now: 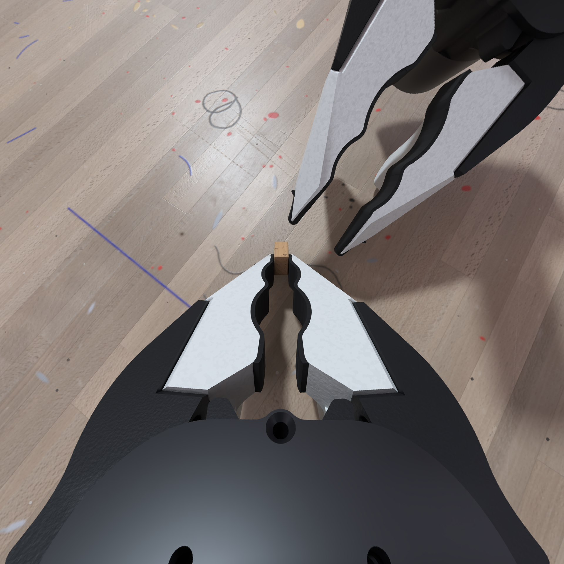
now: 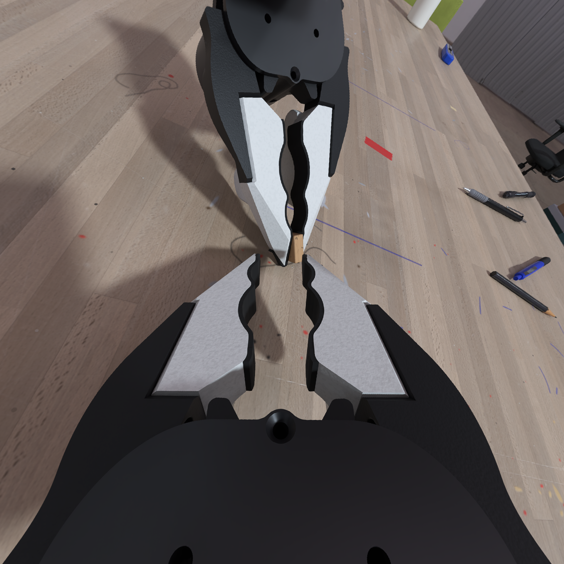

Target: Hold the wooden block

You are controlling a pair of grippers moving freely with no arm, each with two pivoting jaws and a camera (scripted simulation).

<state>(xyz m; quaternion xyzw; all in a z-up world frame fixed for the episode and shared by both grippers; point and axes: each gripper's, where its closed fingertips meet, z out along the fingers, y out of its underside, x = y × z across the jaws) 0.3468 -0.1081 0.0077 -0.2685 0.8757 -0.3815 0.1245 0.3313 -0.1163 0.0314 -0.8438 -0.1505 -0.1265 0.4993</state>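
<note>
A small light wooden block (image 1: pixel 281 261) stands upright between the fingertips of my left gripper (image 1: pixel 281 256), which is shut on it low over the wooden table. In the right wrist view the block (image 2: pixel 296 248) shows pinched at the tips of the left gripper (image 2: pixel 293 256), just ahead of my own fingers. My right gripper (image 2: pixel 280 258) is open and empty, its tips just short of the block. In the left wrist view the right gripper (image 1: pixel 316 235) comes in from the upper right, tips apart, close beside the block. I cannot tell whether the block touches the table.
The wooden table (image 1: pixel 122 183) bears paint specks and pen marks. At the right lie a black pen (image 2: pixel 494 205), a pencil (image 2: pixel 522 294), a blue marker (image 2: pixel 531 268) and a strip of red tape (image 2: pixel 378 148). A white roll (image 2: pixel 424 12) stands far back. The table edge runs along the right.
</note>
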